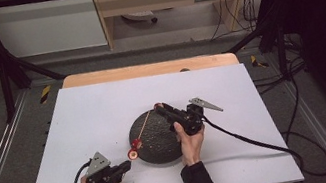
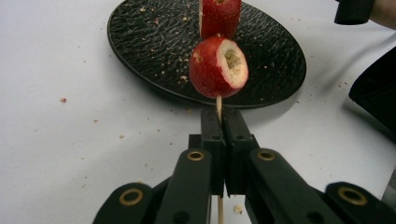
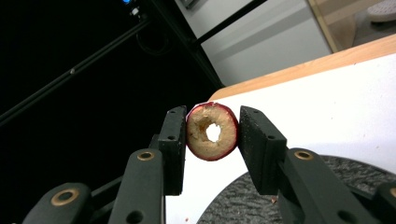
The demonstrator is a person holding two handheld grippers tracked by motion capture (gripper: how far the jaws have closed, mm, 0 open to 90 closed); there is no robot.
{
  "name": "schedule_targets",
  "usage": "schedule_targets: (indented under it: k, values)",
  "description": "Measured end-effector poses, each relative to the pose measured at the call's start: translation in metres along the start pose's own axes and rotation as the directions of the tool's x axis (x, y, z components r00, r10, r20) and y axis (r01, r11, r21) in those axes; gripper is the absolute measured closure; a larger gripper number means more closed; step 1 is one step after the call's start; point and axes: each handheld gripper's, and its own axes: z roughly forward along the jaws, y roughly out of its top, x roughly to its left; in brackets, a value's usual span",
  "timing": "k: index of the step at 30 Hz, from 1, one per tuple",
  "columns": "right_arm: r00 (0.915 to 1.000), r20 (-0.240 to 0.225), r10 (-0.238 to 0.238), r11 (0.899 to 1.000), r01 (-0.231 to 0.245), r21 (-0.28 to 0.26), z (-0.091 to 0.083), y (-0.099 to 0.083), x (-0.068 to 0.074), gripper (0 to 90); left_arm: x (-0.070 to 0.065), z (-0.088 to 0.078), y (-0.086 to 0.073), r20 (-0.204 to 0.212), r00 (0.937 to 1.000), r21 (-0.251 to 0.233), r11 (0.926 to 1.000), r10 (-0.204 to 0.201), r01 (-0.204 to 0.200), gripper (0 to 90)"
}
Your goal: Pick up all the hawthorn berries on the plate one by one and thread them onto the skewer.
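Lying on the white counter (image 1: 103, 112), a round black plate (image 1: 156, 138) with a rough surface carries only scattered crumbs and reddish flecks, and it serves as the landmark here. A thin wooden skewer (image 2: 218, 106) reaches from the plate's near-left edge across it, with two red fruit pieces (image 2: 218, 66) threaded on it just at that edge; in the left gripper view the upper piece is cut off by the frame's top. The left tongs (image 2: 224, 122), off the plate's near-left side, are clenched on the skewer's bare end. The right tongs (image 3: 211, 133), above the plate's far rim, are grasping a cored fruit ring (image 3: 212, 131), red-skinned with a hole through its pale flesh. The high view leaves that ring a tiny red speck.
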Motion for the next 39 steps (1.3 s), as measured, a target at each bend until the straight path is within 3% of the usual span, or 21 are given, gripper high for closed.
schedule_targets:
  k: [15, 29, 39]
  values:
    - [0.9991, -0.013, 0.040, 0.997, -0.041, -0.069, -0.001, 0.006, 0.001, 63.3, -0.013, 0.010, 0.002, 0.024, 0.9997, -0.024, 0.9997, -0.001, 0.002, 88.6]
    - [0.9972, -0.029, 0.069, 0.994, -0.071, -0.082, 0.000, 0.001, 0.002, 63.3, -0.017, 0.015, 0.002, 0.024, 0.9997, -0.030, 0.9995, -0.006, 0.007, 88.6]
    - [0.9961, -0.041, 0.078, 0.993, -0.081, -0.083, 0.001, -0.003, 0.002, 63.3, -0.020, 0.018, 0.004, 0.031, 0.9985, -0.059, 0.9971, -0.046, 0.048, 88.5]
